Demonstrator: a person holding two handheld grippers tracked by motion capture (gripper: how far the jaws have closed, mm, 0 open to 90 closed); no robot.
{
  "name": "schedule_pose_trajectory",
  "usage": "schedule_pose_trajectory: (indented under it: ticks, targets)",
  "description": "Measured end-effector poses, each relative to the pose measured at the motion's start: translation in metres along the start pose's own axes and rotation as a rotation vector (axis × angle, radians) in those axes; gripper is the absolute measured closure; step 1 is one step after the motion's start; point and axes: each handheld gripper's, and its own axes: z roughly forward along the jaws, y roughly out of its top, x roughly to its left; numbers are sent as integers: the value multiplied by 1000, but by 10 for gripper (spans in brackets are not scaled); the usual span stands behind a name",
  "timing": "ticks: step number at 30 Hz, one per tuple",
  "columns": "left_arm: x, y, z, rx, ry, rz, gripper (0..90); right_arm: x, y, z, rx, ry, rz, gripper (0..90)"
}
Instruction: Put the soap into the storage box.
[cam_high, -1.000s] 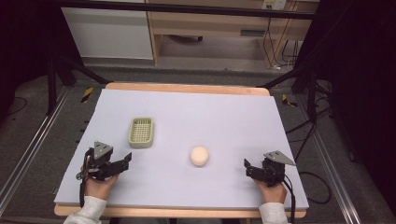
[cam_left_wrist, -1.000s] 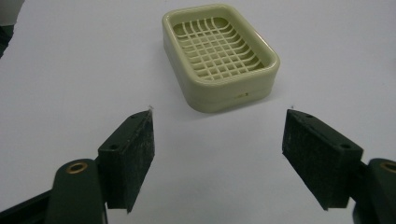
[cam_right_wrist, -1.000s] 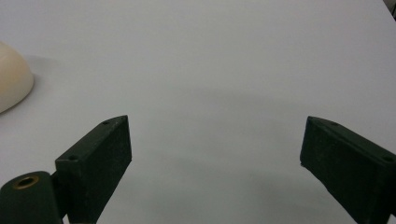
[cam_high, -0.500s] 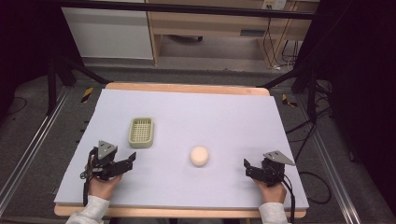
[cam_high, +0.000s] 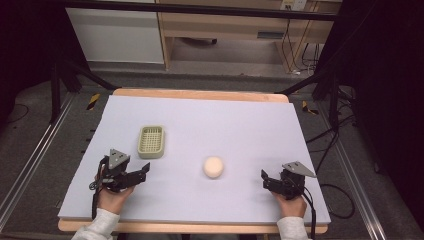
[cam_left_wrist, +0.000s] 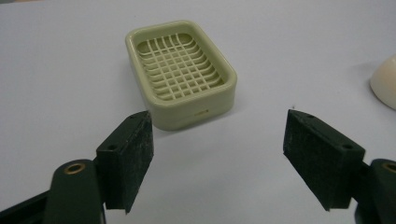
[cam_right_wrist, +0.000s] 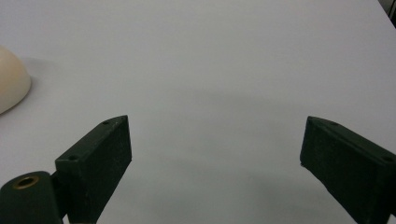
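A pale green soap dish (cam_high: 151, 141) with a grid bottom lies on the lavender table top (cam_high: 240, 125), left of centre. A round cream soap (cam_high: 213, 167) lies to its right. My left gripper (cam_high: 144, 172) is open just in front of the dish, nothing between its jaws; in the left gripper view the soap dish (cam_left_wrist: 180, 71) sits a short way ahead of the left gripper (cam_left_wrist: 219, 161) and the soap (cam_left_wrist: 385, 81) is at the right edge. My right gripper (cam_high: 264, 179) is open at the front right, empty. In the right gripper view, the soap (cam_right_wrist: 11, 79) is left of the right gripper (cam_right_wrist: 215, 170).
The table's wooden edge (cam_high: 200, 94) runs along the back. Beyond it are a wooden cabinet (cam_high: 225, 22) and cables (cam_high: 295, 55) on the floor. Dark frame legs (cam_high: 65, 75) stand at both sides.
My left gripper has crept forward and to the right, closer to the soap dish. The right gripper, the soap and the dish have stayed put.
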Motion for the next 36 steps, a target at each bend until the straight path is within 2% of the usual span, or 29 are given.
schedule_pose_trajectory:
  ticks: [11,24,27,36]
  targets:
    - [-10,13,-2,-19,-24,13,233,0,0,1,4,-6,-2,93]
    - [-37,31,6,-45,-63,36,209,0,-1,0,0,-5,-1,93]
    - [-43,31,10,-24,-72,55,201,0,0,0,0,-3,0,93]
    - [-60,34,20,-10,-90,75,193,0,0,1,0,-3,-1,93]
